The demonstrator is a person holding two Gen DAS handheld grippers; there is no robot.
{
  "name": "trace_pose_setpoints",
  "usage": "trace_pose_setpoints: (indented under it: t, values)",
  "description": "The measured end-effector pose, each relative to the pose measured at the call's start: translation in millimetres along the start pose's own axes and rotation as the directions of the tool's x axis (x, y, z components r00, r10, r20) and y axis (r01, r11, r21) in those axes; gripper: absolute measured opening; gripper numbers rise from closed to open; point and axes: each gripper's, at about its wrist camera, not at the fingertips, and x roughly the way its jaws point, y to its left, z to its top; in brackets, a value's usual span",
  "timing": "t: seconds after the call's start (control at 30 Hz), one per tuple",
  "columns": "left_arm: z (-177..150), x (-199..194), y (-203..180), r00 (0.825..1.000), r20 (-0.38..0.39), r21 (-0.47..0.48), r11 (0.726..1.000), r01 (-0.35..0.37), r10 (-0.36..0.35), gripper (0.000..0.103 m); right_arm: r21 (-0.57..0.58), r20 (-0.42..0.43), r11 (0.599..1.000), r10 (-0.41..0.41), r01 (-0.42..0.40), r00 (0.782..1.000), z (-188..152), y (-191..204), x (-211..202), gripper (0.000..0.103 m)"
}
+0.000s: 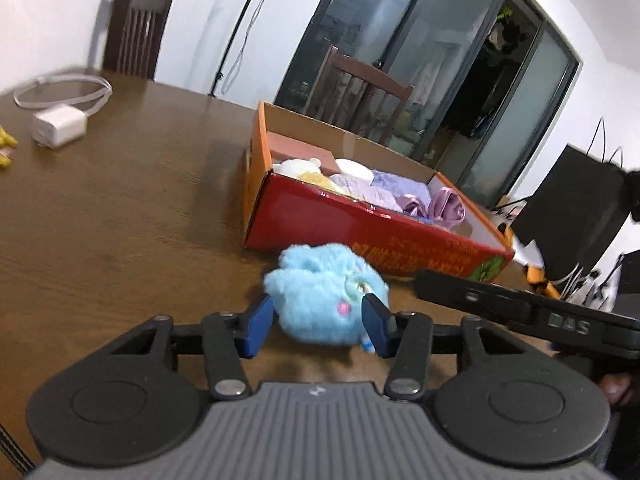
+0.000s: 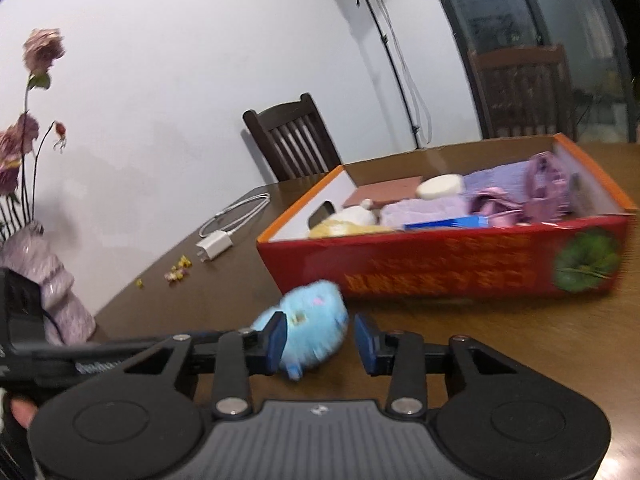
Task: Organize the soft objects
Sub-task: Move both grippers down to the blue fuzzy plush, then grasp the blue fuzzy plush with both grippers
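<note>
Left gripper [image 1: 318, 322] spread around blue plush [image 1: 326, 300]; right gripper [image 2: 320, 342] spread beside it.

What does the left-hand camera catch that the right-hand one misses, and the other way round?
Only the left wrist view shows the black bag off the table's far side. Only the right wrist view shows the vase of dried flowers and a blue box among the box's contents. Both show the blue plush toy on the table, the red box of purple cloths, and the white charger.
</note>
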Motion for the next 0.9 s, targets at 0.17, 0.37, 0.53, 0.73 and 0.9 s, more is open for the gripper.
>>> trace_pose_setpoints:
  t: [0.17,0.37,0.53,0.73,0.9]
  values:
    - [-2.9,13.4,10.5,0.998,-0.035,-0.035,0.999,0.041,-0.042,0.048,0.077,-0.024,0.996,0.047,-0.045,0.999,3.9,-17.3,36.5,0.035]
    - [-5.9,17.9,12.8,0.995,-0.061,-0.068,0.995,0.074,-0.078,0.042,0.142,-0.061,0.986,0.099,-0.089,0.993,-4.4,-28.8,46.7,0.034]
    - [-4.8,20.1,19.6,0.992,-0.064,-0.118,0.988,0.099,-0.108,0.040,0.174,-0.060,0.979,0.117,-0.105,0.991,-6.2,-34.3,48.6,0.033]
    - [-6.0,19.9,19.9,0.992,-0.057,-0.111,0.988,0.104,-0.111,0.039,0.176,-0.057,0.978,0.127,-0.116,0.990,-6.2,-37.7,49.5,0.031]
    - [-10.9,11.8,4.9,0.987,-0.056,-0.039,0.988,0.147,-0.149,0.038,0.166,-0.041,0.985,0.064,-0.056,0.997,-9.8,-28.1,28.4,0.029]
